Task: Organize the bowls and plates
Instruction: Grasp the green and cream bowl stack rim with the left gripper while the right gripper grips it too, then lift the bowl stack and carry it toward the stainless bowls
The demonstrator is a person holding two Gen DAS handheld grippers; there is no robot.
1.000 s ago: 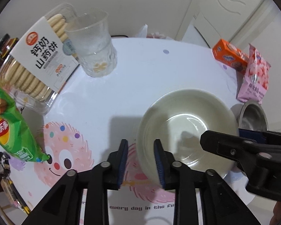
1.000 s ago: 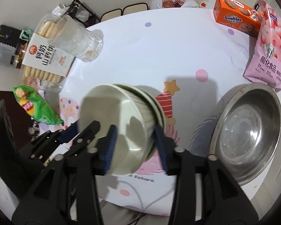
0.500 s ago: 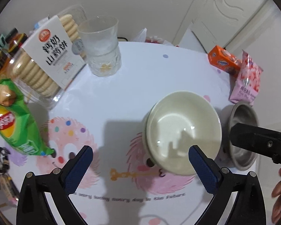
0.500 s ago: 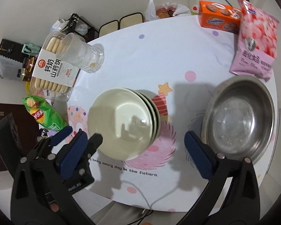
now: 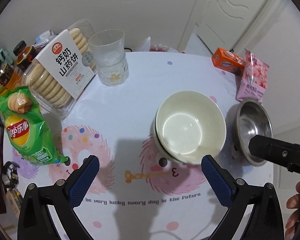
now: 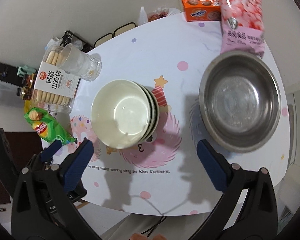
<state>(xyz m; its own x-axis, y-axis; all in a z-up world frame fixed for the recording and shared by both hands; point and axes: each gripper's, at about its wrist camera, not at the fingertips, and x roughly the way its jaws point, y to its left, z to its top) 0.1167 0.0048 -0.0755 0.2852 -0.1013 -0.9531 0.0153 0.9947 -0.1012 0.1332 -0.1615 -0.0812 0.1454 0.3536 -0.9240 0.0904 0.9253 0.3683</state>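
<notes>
Both the left gripper (image 5: 150, 170) and the right gripper (image 6: 143, 153) hang with jaws spread wide and empty. The stack of cream bowls (image 6: 124, 116) sits just ahead of the right jaws, toward their left finger. The steel bowl (image 6: 240, 100) lies ahead beyond their right finger, apart from the stack; the right gripper is probably the nearer to it, though fisheye distortion blurs that.

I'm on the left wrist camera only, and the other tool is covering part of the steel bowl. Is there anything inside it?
Observer: No. The right wrist view shows the steel bowl whole and empty.
Operator: Is the right claw gripping anything?
Observer: No. The right claw is open and holds nothing.
Operator: How many bowls are in the white stack?
Observer: The stack of white bowls shows at least three nested rims along its right side.
</notes>
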